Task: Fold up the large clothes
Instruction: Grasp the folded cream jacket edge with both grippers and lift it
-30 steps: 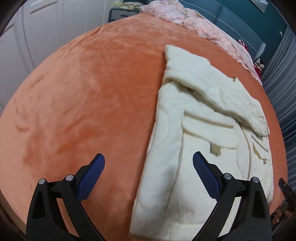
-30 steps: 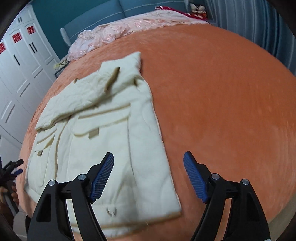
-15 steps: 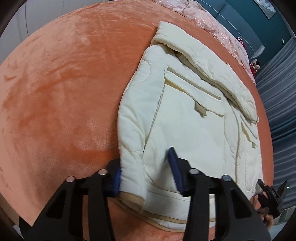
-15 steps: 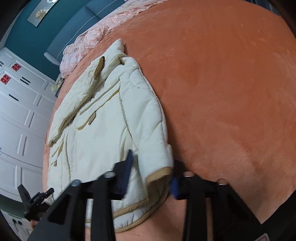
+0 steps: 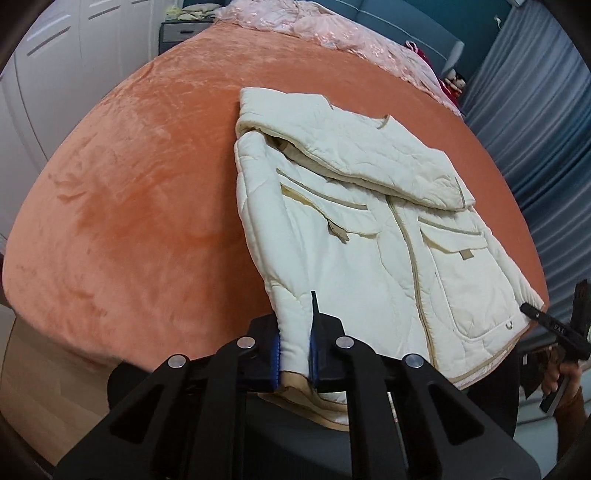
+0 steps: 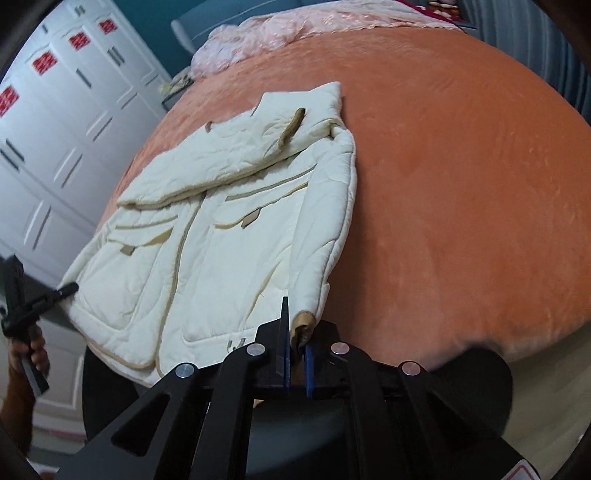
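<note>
A cream quilted jacket [image 5: 369, 236] lies front up on the orange bed cover [image 5: 147, 206], its sleeve folded across the chest. My left gripper [image 5: 294, 343] is shut on the near left hem corner, and the padded cloth bulges up between the blue pads. In the right wrist view the jacket [image 6: 229, 236] stretches away from my right gripper [image 6: 296, 350], which is shut on the near right corner with its tan trim. Both corners are raised off the cover at the bed's near edge. Each gripper also shows in the other's view, right gripper [image 5: 546, 321] and left gripper [image 6: 40, 299].
Pink bedding [image 5: 332, 29] is heaped at the head of the bed. White wardrobe doors [image 6: 48, 122] stand on one side and blue curtains [image 5: 535, 122] on the other. A dark nightstand [image 5: 184, 33] sits by the far corner. Wooden floor [image 5: 44, 384] lies below the near edge.
Both grippers came down over the jacket's near hem corners, shut on them, and lifted them back toward the near edge of the bed.
</note>
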A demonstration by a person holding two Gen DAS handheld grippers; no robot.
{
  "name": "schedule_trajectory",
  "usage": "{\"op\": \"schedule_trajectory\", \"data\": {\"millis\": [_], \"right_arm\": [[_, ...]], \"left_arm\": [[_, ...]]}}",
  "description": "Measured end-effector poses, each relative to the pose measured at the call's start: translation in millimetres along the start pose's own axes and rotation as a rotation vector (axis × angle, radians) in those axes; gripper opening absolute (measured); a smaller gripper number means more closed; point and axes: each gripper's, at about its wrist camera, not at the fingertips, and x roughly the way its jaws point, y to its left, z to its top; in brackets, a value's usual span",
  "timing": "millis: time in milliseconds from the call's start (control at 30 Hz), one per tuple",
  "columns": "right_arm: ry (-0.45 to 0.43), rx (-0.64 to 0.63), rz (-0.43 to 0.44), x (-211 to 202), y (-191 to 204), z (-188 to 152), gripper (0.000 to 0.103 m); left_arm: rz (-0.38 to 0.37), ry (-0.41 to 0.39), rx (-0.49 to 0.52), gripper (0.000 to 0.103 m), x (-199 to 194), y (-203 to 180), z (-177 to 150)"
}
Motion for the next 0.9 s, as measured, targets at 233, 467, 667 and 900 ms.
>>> {"op": "schedule_trajectory", "data": {"millis": [233, 467, 667, 900], "right_arm": [[0.247, -0.062, 0.018, -73, 4, -90, 0.005], [0.003, -0.018, 0.066, -103, 3, -39, 0.005], [-0.260, 0.042, 0.085, -91, -5, 30, 0.005], [-0.391, 0.143, 0.040, -37, -17, 83, 0.005]], "left_arm": [[0.007, 0.185, -0.004, 0.009, -83, -3, -92], [-0.037, -0.042, -0.093, 0.009, -116, 0, -65], [-0.024, -0.250, -0.132, 0.009, -113, 9, -2], [0.085, -0.347, -0.095, 0.009, -60, -4, 55]]}}
